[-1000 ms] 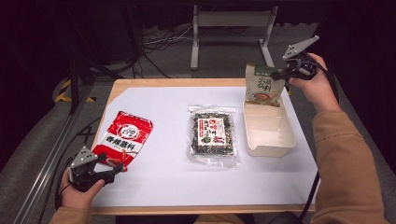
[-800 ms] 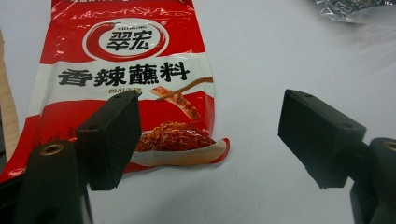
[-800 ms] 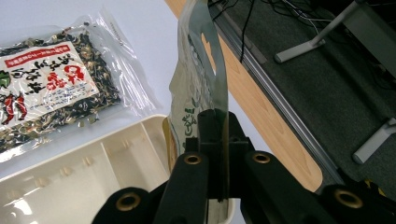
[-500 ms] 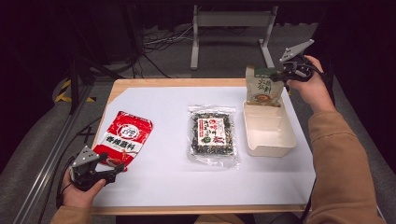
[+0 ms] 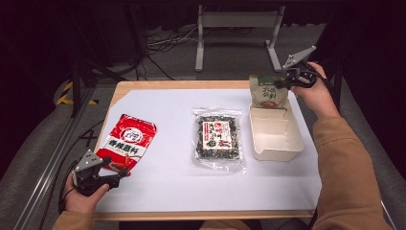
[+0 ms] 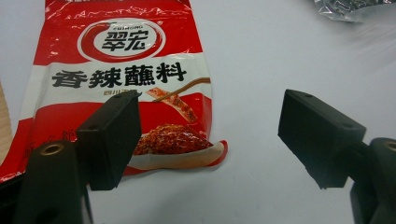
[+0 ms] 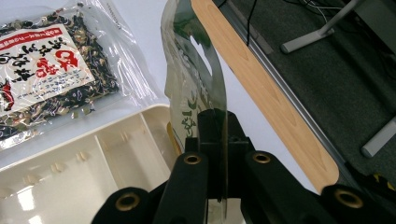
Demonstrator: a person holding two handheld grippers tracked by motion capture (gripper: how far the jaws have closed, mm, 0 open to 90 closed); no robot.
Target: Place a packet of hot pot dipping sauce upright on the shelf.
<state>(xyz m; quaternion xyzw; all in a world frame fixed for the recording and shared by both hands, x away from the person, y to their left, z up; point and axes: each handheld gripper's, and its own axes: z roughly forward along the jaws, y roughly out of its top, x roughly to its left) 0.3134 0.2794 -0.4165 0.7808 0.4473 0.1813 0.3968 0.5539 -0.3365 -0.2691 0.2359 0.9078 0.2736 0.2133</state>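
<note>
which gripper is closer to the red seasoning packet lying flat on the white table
Left. The left gripper sits open at the red seasoning packet's near corner; the right gripper is across the table, clamping a green pouch.

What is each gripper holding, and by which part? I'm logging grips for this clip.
The right gripper is shut on the green snack pouch, pinching its side edge above the cream tray. The left gripper is open, holding nothing.

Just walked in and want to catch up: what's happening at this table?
A person works two handheld grippers. The right gripper is shut on a green snack pouch, holding it upright above the far end of a cream tray. The left gripper, jaws open, rests by a red seasoning packet. A seaweed packet lies mid-table.
</note>
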